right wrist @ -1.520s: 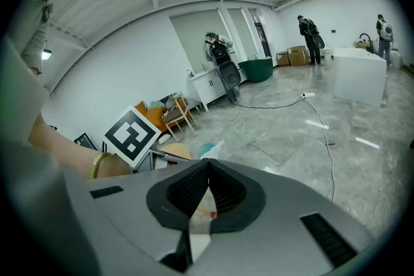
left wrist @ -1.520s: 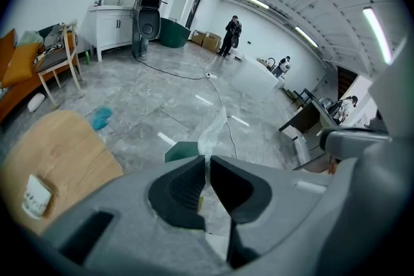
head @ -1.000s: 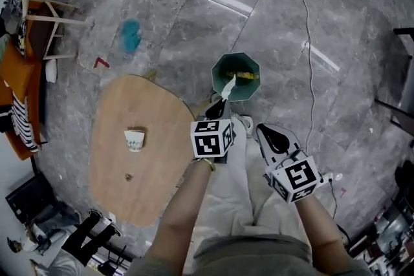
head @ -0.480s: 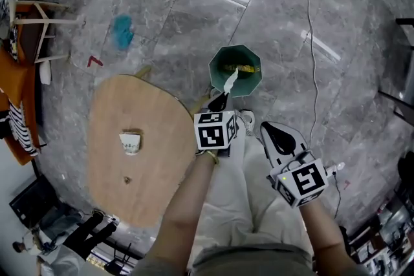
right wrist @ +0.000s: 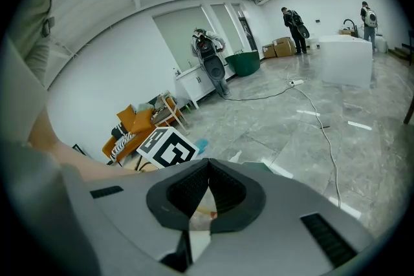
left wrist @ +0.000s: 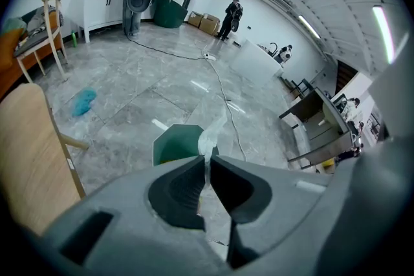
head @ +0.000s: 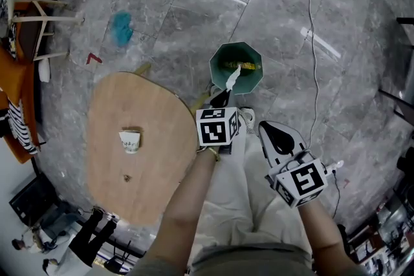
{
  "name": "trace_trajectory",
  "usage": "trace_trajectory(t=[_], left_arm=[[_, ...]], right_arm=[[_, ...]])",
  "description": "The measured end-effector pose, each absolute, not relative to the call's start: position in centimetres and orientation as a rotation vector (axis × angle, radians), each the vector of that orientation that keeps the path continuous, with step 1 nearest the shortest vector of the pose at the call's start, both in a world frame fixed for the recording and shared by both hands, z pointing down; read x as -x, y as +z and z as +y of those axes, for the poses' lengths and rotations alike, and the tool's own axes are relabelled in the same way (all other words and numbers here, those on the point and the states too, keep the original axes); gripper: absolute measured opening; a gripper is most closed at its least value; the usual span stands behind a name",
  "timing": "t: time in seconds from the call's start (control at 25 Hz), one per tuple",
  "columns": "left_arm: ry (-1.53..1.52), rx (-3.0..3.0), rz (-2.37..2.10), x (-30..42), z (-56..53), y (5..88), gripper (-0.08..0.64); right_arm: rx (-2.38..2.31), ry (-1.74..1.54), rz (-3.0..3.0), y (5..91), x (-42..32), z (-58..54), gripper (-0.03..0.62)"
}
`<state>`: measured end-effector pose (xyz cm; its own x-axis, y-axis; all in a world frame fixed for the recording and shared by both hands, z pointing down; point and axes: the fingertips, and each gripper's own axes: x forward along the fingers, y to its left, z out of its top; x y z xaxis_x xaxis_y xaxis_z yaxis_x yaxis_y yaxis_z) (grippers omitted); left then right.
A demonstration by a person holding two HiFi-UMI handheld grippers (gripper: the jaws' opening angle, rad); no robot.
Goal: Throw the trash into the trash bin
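Left gripper: points steeply down, its jaws drawn almost together and pinched on a thin white scrap of trash.
Trash: sticks out just past the left gripper's tips, crumpled and upright, and shows against the near side of the trash bin.
Trash bin: dark green and eight-sided, it stands open on the grey stone floor just ahead of the left gripper, and something yellow lies inside it.
Right gripper: jaws closed tip to tip with nothing between them; it is held just to the right of the left gripper and a little further back, above the person's pale trousers.
Table: rounded and wooden, off to the left of the left gripper.
Cup: small and pale, on the table, well apart from both grippers.
Blue cloth: on the floor, far ahead and to the left of the left gripper.
Cable: runs across the floor ahead of the right gripper, past the bin's right side.
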<state>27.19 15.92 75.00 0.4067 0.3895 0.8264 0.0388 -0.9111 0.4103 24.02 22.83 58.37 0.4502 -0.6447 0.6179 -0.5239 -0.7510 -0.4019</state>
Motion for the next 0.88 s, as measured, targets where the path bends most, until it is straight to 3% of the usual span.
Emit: trace_trajectory(t=[0.36, 0.6, 0.88], left_arm=[[1.463, -2.341, 0.447, -27.3, 16.5, 74.3, 0.041], [1.460, -2.338, 0.458, -27.1, 16.7, 74.3, 0.152], [1.435, -2.333, 0.462, -26.7, 17.0, 73.5, 0.169]], right_arm=[[2.544, -1.175, 1.052, 58.3, -24.2, 22.4, 0.009], [2.534, -1.182, 1.071, 58.4, -23.7, 22.1, 0.009], [2.542, -1.171, 1.084, 57.9, -23.9, 22.1, 0.008]])
